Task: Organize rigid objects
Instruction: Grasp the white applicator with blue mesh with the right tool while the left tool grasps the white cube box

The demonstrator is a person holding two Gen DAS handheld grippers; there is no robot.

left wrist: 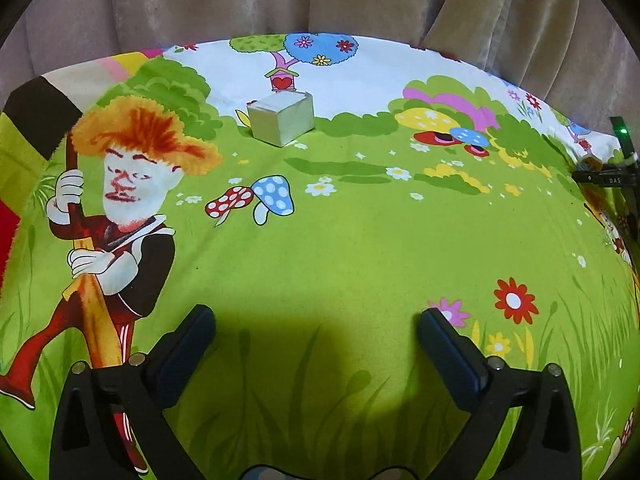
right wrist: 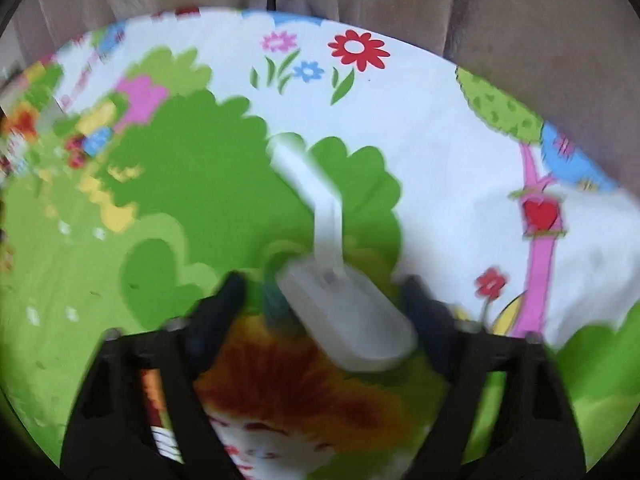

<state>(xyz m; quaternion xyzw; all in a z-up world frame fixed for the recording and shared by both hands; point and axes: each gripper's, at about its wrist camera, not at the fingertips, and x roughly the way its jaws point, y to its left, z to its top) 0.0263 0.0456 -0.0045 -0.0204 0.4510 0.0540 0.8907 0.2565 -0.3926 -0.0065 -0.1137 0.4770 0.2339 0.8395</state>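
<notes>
White scoop (right wrist: pixel 344 300) sits between the right fingers (right wrist: pixel 420 300), grip unclear through blur; left fingers (left wrist: pixel 200 332) gape wide, box (left wrist: pixel 281 117) well ahead near the counter's (left wrist: pixel 360 240) far edge.

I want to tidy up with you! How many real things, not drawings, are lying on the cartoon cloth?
2. A pale box sits at the far side of the cloth. A white plastic piece lies between the right gripper fingers. More may be out of view.

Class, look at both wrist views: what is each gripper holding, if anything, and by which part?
Left gripper: nothing, jaws wide open. Right gripper: white plastic scoop lies between its jaws, bowl end; blur hides any contact.
</notes>
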